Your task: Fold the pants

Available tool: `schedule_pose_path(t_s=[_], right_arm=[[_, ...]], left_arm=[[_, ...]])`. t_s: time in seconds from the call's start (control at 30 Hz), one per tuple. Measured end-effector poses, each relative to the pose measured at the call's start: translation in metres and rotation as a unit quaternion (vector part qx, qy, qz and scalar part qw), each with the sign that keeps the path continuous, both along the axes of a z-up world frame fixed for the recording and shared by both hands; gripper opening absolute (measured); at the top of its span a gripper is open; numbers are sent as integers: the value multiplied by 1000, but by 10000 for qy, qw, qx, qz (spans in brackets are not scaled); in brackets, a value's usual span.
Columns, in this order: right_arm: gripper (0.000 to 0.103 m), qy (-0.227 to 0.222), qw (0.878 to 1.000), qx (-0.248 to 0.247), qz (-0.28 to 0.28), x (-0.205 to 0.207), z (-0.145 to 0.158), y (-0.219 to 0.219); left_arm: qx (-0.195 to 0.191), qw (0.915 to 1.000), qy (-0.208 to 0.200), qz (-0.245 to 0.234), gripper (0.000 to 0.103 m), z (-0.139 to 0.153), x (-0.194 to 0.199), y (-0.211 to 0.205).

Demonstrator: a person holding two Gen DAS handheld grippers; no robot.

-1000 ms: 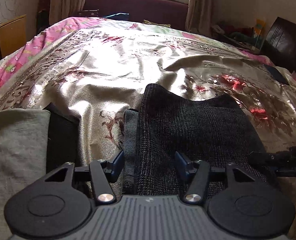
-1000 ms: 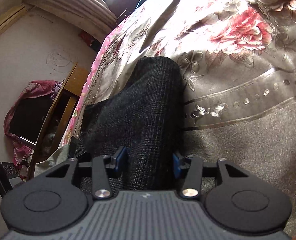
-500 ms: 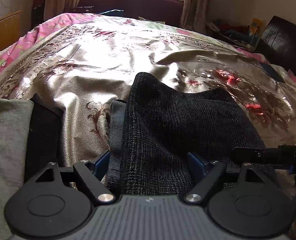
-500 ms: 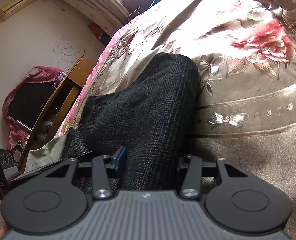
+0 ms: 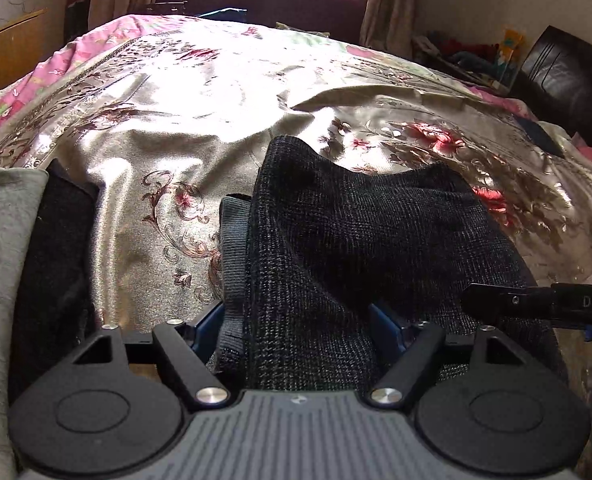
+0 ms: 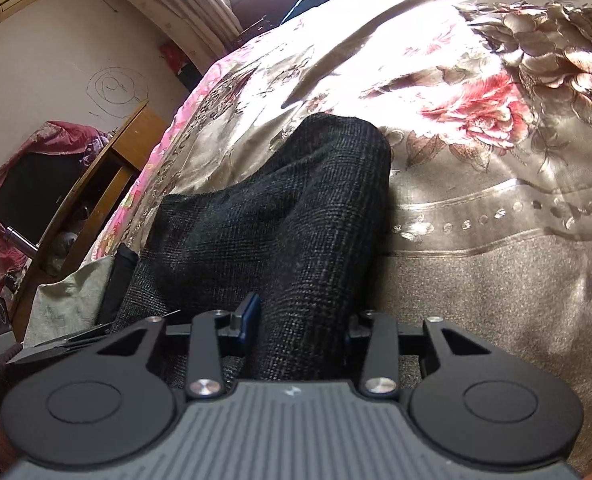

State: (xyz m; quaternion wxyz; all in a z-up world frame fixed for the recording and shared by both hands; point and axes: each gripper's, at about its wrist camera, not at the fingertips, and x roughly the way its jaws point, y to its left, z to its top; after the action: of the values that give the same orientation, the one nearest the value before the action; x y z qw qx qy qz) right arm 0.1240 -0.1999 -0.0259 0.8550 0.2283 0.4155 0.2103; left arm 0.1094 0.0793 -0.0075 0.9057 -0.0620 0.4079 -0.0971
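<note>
The dark checked pants (image 5: 376, 240) lie bunched on the floral bedspread (image 5: 176, 120), with a grey waistband edge (image 5: 232, 248) on their left side. My left gripper (image 5: 296, 328) straddles the near edge of the pants. Its jaws stand wide with cloth between them and are closing a little. In the right wrist view the pants (image 6: 276, 220) rise in a ridge towards my right gripper (image 6: 302, 320), whose jaws are closing and pinch that fold. The right gripper's finger (image 5: 536, 304) shows at the right edge of the left wrist view.
A folded grey-green garment (image 5: 0, 260) and a black one (image 5: 56, 260) lie at the bed's near left. A wooden desk (image 6: 108, 168) stands past the left side of the bed. A dark padded headboard (image 5: 568, 80) is at the right.
The left jaws have spread wider around the pants' edge and that gripper has shifted across the bed. The right jaws have narrowed onto the fold, and the right gripper has rolled and risen slightly.
</note>
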Motion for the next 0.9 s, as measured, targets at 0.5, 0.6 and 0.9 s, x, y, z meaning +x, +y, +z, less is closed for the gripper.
schedule_pose_path(t_s=[0.5, 0.6, 0.9], right_arm=[[38, -57, 9995, -297, -50, -13, 5, -13], [38, -43, 9995, -314, -61, -15, 5, -13], [38, -70, 9988, -468, -131, -26, 10, -16]], left_arm=[[363, 9993, -32, -81, 88, 0, -9, -27], [403, 9991, -38, -98, 88, -2, -10, -30], [567, 9982, -96, -142, 89, 0, -17, -43]])
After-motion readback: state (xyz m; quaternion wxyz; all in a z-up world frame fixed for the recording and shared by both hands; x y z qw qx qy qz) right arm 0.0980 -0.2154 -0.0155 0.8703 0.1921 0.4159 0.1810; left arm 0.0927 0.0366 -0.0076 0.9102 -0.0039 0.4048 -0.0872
